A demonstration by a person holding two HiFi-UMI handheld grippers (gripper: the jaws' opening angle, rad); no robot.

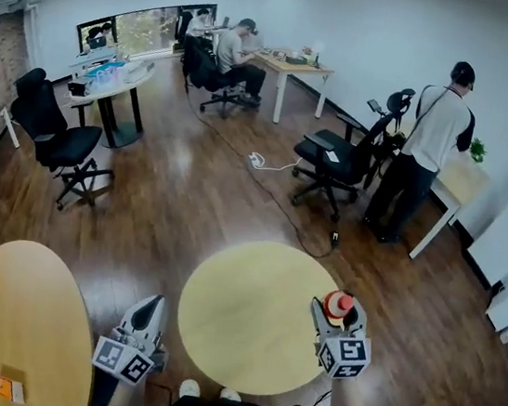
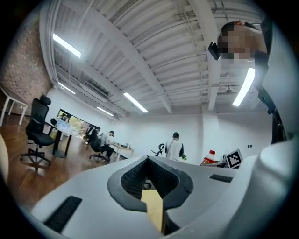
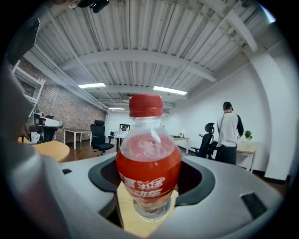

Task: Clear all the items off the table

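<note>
A small bottle of red drink with a red cap (image 1: 338,303) stands upright between the jaws of my right gripper (image 1: 339,314), lifted over the right edge of the round yellow table (image 1: 246,323). In the right gripper view the bottle (image 3: 148,158) fills the middle and my right gripper (image 3: 149,186) is shut on its lower body. My left gripper (image 1: 151,305) hangs off the table's left edge, its jaws together with nothing in them. In the left gripper view my left gripper (image 2: 148,159) points up at the room, and the bottle (image 2: 211,158) shows at the right.
A second round yellow table (image 1: 3,322) at the lower left carries a small orange item (image 1: 8,388). Black office chairs (image 1: 335,162), a cable on the wood floor (image 1: 278,201), a standing person (image 1: 425,151) and a seated person (image 1: 237,54) are farther off.
</note>
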